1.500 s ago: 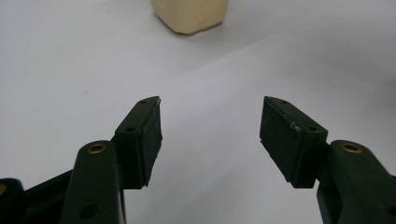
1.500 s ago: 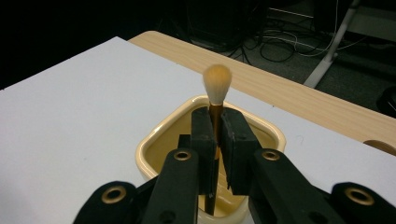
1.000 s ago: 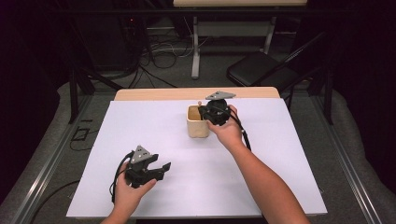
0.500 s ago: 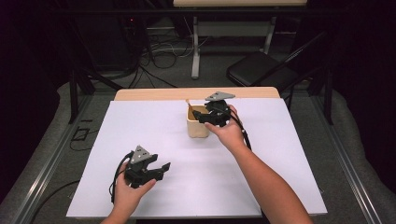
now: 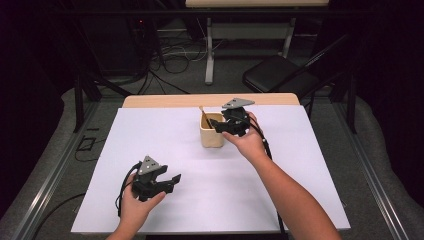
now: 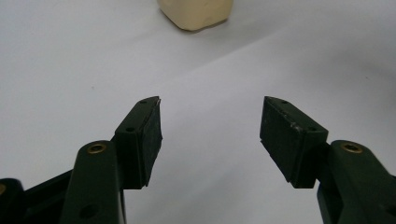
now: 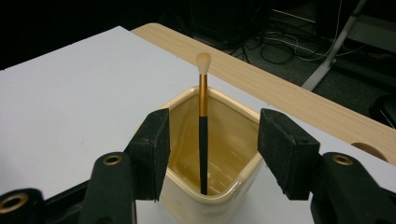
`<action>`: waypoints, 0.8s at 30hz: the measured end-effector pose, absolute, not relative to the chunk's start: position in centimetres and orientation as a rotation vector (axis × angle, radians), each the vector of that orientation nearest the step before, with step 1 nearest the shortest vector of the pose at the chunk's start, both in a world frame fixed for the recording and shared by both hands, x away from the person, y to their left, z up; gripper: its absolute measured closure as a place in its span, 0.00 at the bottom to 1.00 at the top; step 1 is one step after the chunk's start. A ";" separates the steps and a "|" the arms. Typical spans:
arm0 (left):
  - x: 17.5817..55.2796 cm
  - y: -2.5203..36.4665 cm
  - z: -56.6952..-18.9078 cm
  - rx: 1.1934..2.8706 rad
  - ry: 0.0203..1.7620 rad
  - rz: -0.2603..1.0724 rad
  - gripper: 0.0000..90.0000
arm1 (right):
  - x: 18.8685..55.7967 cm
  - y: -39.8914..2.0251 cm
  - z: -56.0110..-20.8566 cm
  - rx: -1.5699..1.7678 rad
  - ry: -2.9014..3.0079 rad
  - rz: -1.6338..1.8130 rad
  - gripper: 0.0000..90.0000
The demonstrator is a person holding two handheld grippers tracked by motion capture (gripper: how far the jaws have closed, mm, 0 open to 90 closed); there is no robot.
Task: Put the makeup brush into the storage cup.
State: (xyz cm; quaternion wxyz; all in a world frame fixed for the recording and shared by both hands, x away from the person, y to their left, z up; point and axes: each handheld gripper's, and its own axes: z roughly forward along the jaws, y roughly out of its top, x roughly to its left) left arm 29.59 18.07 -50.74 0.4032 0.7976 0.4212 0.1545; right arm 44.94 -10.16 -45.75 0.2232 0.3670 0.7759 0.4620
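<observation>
Here, the release step appears to be in hand: a small brush (image 7: 202, 126) stands in the cream square cup (image 7: 233, 186), handle down and pale tuft up, leaning against the far wall of the cup; it is gripped by nothing. The right gripper (image 7: 212, 149) is held just over the near rim of the cup, and its jaws have just been opening; they now stand apart on either side of the brush handle, with clear gaps seen between the pads and the handle in the right gripper view. In the high view the cup (image 5: 212, 131) is seen toward the far middle of the white table sheet (image 5: 150, 130), with the right gripper (image 5: 231, 122) and its hand at the cup's right edge. The left gripper (image 5: 167, 181) is rested near the front left of the sheet, well apart from the cup; its jaws are spread wide and nothing is held between them, as is shown in the left gripper view (image 6: 210, 135), where only bare sheet lies between the pads.

The placing is judged to be done; what is called for next is a clean withdrawal of the right gripper, lifted up and back so that neither pad catches the leaning handle or nudges the cup; the brush could be tipped out if the handle were brushed on the way.
</observation>
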 end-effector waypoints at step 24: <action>29.5 20.1 -50.5 2.048 1.110 0.386 0.42 | 42.7 -11.4 -45.0 0.916 2.227 1.266 0.47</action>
